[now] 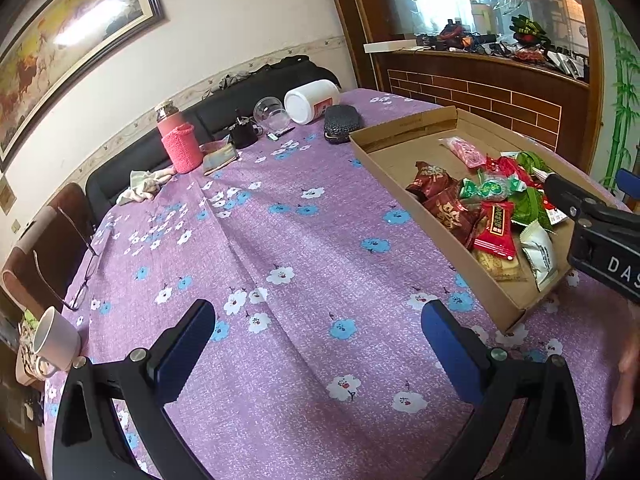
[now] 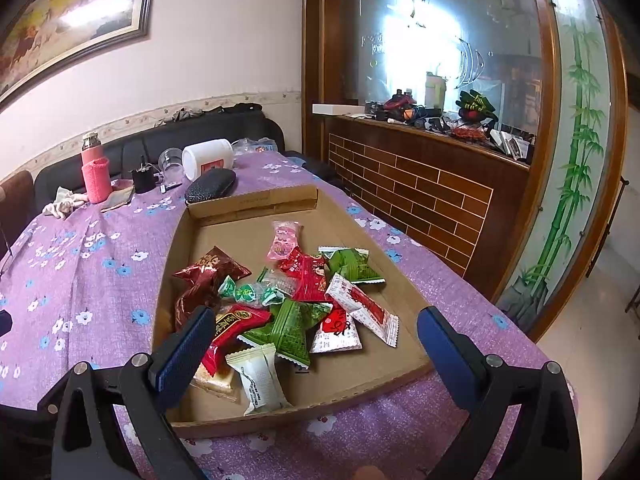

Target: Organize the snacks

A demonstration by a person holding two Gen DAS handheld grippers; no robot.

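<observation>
Holding both grippers spread wide and empty, you had your left gripper over bare purple tablecloth and your right gripper hovering above the near end of the cardboard tray. That tray lay on the table's right side, its long axis running from the near edge toward the far edge, where a folded flap closed its far end beside a dark glasses case. The snacks were heaped in the tray's near half: a white packet by the near wall, green pyramids, red wrappers, and a pink packet lying alone, pointing along the tray's length. The far half of the tray floor was open cardboard. To the tray's left, the cloth stretched open up to a pink bottle, a tipped white jar and a glass at the far edge; spectacles and a white mug sat at the left edge.
</observation>
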